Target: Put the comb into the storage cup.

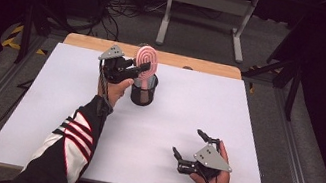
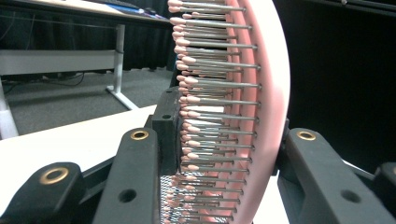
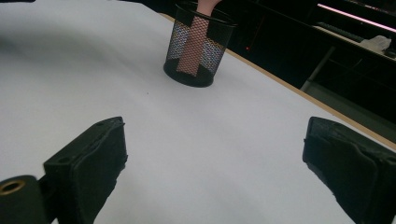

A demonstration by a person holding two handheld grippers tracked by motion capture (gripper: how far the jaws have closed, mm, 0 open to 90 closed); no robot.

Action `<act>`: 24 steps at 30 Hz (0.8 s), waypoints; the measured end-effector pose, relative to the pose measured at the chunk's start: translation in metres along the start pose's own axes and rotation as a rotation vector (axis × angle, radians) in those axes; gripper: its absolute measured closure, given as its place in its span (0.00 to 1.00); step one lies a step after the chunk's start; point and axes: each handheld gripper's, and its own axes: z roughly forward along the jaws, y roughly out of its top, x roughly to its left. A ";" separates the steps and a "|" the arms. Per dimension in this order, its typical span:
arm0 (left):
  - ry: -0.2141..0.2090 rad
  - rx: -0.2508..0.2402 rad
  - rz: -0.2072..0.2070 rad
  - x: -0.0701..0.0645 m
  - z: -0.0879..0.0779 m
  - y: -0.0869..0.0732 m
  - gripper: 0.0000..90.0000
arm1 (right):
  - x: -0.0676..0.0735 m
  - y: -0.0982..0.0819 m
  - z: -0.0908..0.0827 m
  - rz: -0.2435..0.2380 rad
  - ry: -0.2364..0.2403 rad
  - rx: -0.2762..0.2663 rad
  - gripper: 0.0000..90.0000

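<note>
The left gripper [image 1: 140, 69] pinches the head of a pink oval paddle hairbrush with metal bristles [image 1: 147, 59], one jaw pressed on the bristle side and the other on its smooth back. The brush stands upright with its handle down inside a black wire-mesh cylindrical cup [image 1: 143, 89] at the far middle of the white table [image 1: 198, 113]. Near the front right, the right gripper [image 1: 189, 144] rests low, jaws spread wide with nothing between them, well apart from the cup.

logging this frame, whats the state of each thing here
hairbrush: upright, handle down in the cup, head clamped
mesh cup: upright on the table, holding the brush
left gripper: shut on the brush head
right gripper: open, holding nothing, low over the table
</note>
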 end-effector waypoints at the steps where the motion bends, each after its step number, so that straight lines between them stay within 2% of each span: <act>1: 0.001 0.000 0.002 0.000 0.000 0.000 0.69 | 0.000 0.000 0.000 -0.001 0.000 0.000 0.08; 13: 0.000 -0.003 0.008 -0.001 0.000 -0.001 0.69 | 0.001 0.000 0.001 -0.005 0.001 0.004 0.08; 18: -0.006 -0.012 -0.015 0.003 -0.001 -0.003 0.69 | 0.001 0.000 0.001 -0.008 0.002 0.002 0.08; 24: 0.021 -0.013 -0.018 0.008 -0.004 -0.003 0.69 | 0.000 0.000 0.000 -0.001 -0.005 0.000 0.08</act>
